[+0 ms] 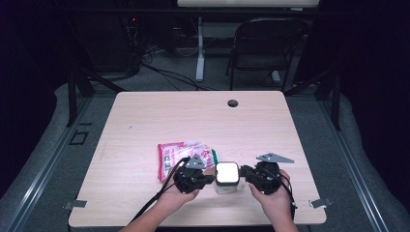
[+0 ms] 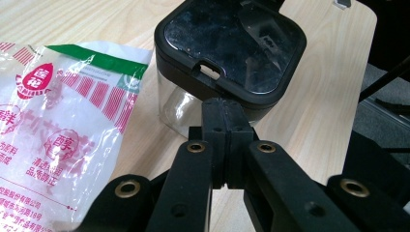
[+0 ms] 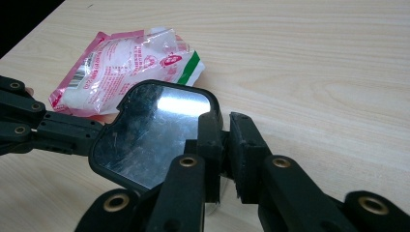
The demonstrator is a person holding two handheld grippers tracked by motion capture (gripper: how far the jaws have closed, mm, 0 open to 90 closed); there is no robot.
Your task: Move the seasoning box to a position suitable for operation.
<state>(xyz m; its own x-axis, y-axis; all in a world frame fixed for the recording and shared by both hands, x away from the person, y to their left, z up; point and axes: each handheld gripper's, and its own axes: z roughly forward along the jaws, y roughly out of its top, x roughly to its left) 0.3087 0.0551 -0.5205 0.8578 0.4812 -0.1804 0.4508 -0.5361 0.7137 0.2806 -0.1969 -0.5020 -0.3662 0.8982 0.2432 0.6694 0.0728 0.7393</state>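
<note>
Seen from above: a clear box (image 1: pixel 226 179) with a glossy black lid, standing on the tabletop (image 1: pixel 193 121) near the front edge, at about 6 o'clock from the tabletop's middle. Flanked by both grippers, left gripper (image 1: pixel 211 179) at the box's 9 o'clock, right gripper (image 1: pixel 243 170) at its 3 o'clock, each pointing inward at the lid. Lid glaring white under the light in the high view.

Left gripper view: jaws pressed together, nothing between them, tips touching the lid's (image 2: pixel 231 46) near rim just below a small notch. Clear wall of the box visible under the rim.

Right gripper view: jaws nearly together, a narrow gap left, set at the lid's (image 3: pixel 150 133) edge at its 3 o'clock side. Appears to pinch the lid's rim, though the contact itself lies half hidden behind the jaws. Left gripper's (image 3: pixel 99 131) tips meeting the lid's far side at 9 o'clock.

Bag (image 1: pixel 181 157) of white and pink plastic with a green stripe, lying flat at 10 o'clock from the box, just beside it and partly under the left gripper. Printed in red; contents unclear.

Round hole (image 1: pixel 233 103) in the tabletop at 12 o'clock, well apart from the box. Folding chair (image 1: pixel 263 46) on the floor beyond the far edge.
</note>
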